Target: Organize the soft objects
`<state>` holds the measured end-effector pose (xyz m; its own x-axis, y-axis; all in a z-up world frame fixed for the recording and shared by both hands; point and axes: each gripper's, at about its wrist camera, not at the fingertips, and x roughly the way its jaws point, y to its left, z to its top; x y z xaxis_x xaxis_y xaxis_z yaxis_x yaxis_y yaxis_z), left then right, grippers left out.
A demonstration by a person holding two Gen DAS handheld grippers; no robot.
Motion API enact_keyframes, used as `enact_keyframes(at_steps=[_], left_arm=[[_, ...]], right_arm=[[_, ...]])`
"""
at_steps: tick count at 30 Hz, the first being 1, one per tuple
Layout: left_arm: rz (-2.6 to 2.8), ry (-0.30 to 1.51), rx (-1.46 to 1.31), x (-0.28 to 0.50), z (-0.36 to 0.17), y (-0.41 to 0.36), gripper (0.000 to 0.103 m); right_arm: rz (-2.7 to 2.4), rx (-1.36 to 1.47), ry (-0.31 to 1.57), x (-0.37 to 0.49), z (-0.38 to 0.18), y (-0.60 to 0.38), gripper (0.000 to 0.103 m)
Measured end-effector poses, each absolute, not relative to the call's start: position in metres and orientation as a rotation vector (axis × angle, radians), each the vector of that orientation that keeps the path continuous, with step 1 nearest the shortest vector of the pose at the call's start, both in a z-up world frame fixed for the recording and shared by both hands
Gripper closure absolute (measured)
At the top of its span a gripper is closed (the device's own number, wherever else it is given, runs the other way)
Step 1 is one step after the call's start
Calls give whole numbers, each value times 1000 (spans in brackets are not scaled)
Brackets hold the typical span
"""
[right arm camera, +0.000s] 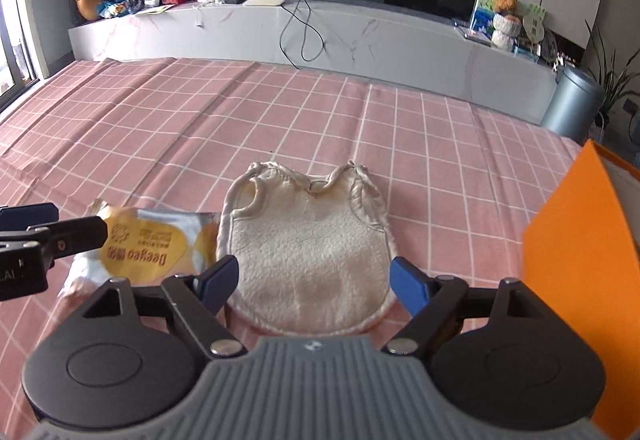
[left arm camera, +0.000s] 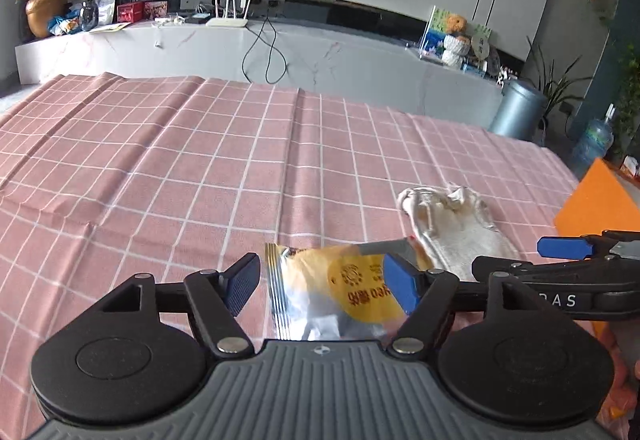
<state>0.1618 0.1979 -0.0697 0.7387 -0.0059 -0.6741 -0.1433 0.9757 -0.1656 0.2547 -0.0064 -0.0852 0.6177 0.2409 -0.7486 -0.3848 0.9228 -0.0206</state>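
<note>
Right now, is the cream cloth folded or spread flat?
Spread flat. The cream cloth lies open on the checked tablecloth, only its top edge with cords bunched. The open right tool straddles it.

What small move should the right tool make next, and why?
Probably ease the right tool forward and down, then close: its jaws are open and straddle the near end of the cream fleece pouch lying flat on the pink checked tablecloth, not gripping it.

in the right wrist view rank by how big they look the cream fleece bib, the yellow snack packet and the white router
1. Cream fleece bib, largest.
2. Yellow and silver snack packet, partly hidden by the left gripper.
3. White router, smallest, though it stands far away.
</note>
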Motion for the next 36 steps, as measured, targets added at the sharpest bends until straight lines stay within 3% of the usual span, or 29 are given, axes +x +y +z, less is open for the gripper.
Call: enact_keyframes(at_steps=[6, 9, 11, 13, 15, 18, 25, 36], left_arm=[[58, 777, -326, 181, -80, 210, 25], [61, 797, -309, 183, -85, 208, 31], [50, 800, -294, 180, -85, 206, 38], [45, 813, -295, 176, -85, 205, 41], [41, 831, -297, 170, -84, 203, 44], [55, 860, -290, 157, -82, 202, 50], [97, 925, -325, 117, -83, 208, 60], [42, 981, -323, 84, -84, 189, 60]], right_arm=[[354, -110, 928, 280, -103, -4, 21], [382, -110, 939, 279, -108, 0, 35], [418, -151, 920, 272, -106, 6, 52], [455, -185, 913, 266, -105, 14, 77], [482, -223, 908, 260, -103, 23, 89], [505, -246, 907, 251, -102, 30, 99], [581, -276, 903, 222, -99, 37, 103], [666, -286, 940, 165, -97, 24, 103]])
